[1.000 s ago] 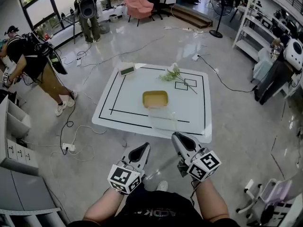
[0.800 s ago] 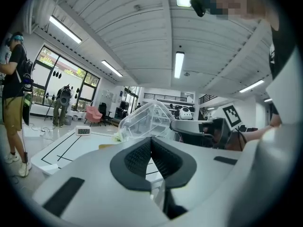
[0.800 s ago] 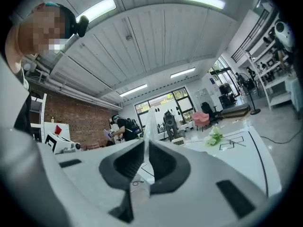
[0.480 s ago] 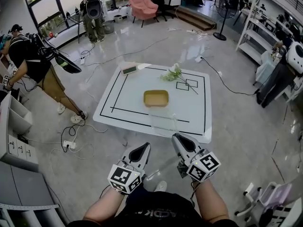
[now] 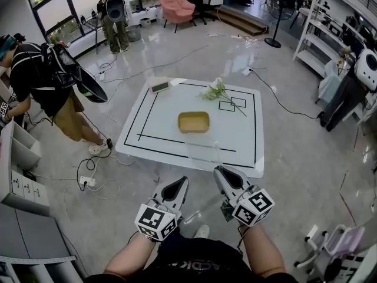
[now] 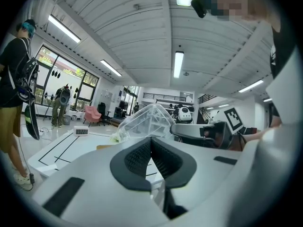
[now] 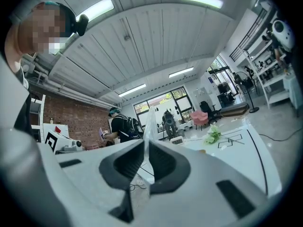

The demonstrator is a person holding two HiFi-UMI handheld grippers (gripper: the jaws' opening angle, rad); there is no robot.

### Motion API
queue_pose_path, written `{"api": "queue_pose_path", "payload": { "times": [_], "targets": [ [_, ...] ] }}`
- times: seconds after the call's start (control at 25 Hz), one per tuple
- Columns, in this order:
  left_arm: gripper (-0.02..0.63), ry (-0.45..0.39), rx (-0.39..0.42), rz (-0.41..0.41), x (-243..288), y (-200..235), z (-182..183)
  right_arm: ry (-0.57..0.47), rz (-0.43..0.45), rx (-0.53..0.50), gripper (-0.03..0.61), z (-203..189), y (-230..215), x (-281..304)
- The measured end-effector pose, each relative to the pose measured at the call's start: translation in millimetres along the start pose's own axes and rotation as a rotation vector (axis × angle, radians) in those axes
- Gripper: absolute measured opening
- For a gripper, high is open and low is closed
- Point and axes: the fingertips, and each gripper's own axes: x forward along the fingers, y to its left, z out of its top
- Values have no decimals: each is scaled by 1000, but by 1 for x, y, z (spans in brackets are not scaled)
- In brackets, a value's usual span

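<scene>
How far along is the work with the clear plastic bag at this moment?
Done: the clear plastic bag is picked up, with the left gripper and the right gripper each shut on an edge of it. In hand: it hangs at the near edge of the white table and looks empty. Left: the yellow rectangular tray and the white-flowered sprig lie untouched.

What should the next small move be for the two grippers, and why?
Probably ease both grippers forward together, kept level. The left gripper and the right gripper each appear shut on an edge of the clear plastic bag. The bag sits over the near edge of the white table, short of the yellow tray. Moving one gripper alone would likely tug the bag.
</scene>
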Motion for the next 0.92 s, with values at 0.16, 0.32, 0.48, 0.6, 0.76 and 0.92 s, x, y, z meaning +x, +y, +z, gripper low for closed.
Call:
{"api": "queue_pose_path", "payload": {
  "times": [0.16,0.32,0.48,0.6,0.76,0.92],
  "targets": [
    [3,2,2,-2,2,0,0,0,-4,7,34,-2,-3,0],
    [3,3,8,0,2,0,1,4,0,3,34,-2,-3,1],
    [3,1,14,-3,1,-1,3,1,0,1,34,0,-2,1],
    [3,-1,17,-4,-1,-3,4,-5,3,2,34,1,-1,0],
    [3,-1,21,-6,0,-6,4,-11,5,4,34,1,-2,-2],
    [3,-1,20,-6,2,-7,2,-11,5,4,34,0,-4,-3]
  ]
}}
